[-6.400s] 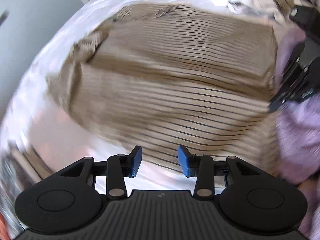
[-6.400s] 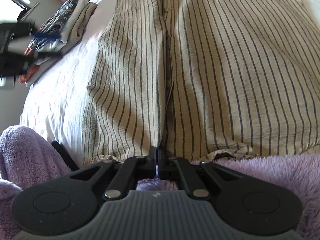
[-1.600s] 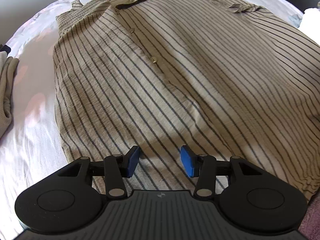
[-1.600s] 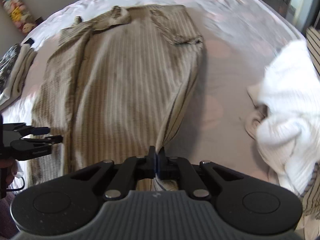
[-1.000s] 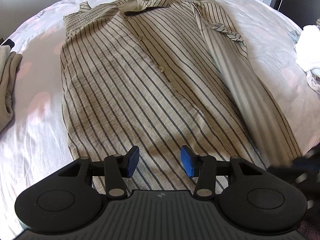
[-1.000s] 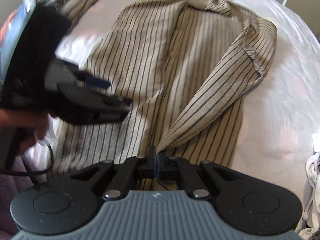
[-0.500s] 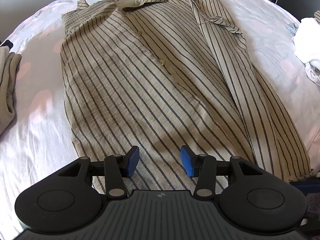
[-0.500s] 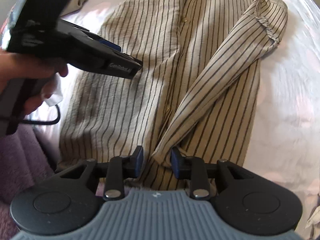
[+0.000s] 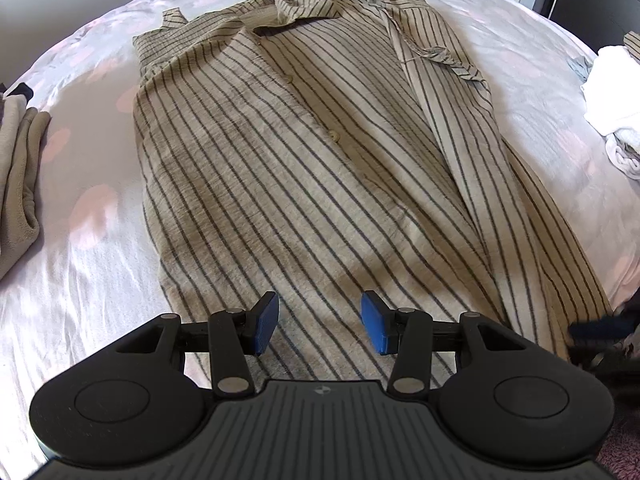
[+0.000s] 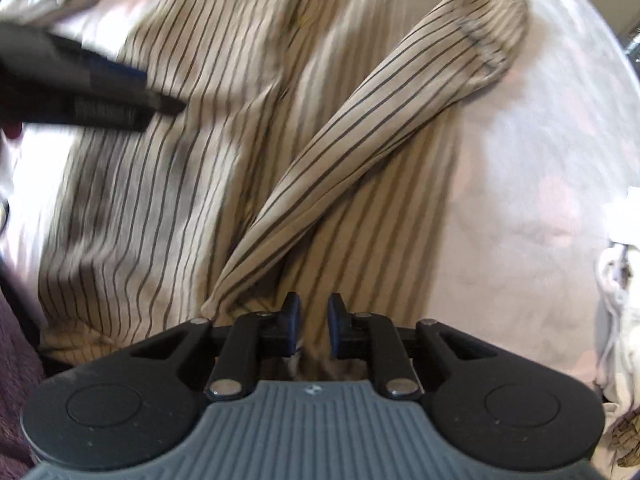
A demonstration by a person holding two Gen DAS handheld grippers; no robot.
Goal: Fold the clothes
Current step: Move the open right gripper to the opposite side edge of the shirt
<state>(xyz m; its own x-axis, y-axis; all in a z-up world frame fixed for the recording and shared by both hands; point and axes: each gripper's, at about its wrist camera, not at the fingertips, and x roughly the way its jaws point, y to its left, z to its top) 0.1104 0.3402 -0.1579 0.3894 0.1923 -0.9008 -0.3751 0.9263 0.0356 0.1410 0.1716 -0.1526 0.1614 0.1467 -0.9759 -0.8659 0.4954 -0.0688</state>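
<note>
1. Far to my left, a stack of folded beige clothes (image 9: pixel 18 168) lies on the white bedsheet (image 9: pixel 92 272), well apart from the garment I am working on.
2. The striped shirt (image 9: pixel 280 184) lies spread face up on the sheet, collar at the far end, button placket running down its middle, hem nearest to me.
3. My left gripper (image 9: pixel 319 323) hovers over the hem near the placket. Its blue pads stand roughly half open with nothing between them, only striped cloth below.
4. The shirt's sleeve (image 10: pixel 360 152) is folded inward and lies slantwise across the front, its cuff ending near the hem just left of my right fingers.
5. My right gripper (image 10: pixel 313 322) points steeply down at the hem. Its jaws have just been closing after springing apart, and a narrow gap is left between the pads. Some cloth shows in that gap, but I cannot tell whether the pads press on it.
6. At the right edge, a heap of white laundry (image 9: pixel 612 108) sits on the sheet, apart from the shirt.
</note>
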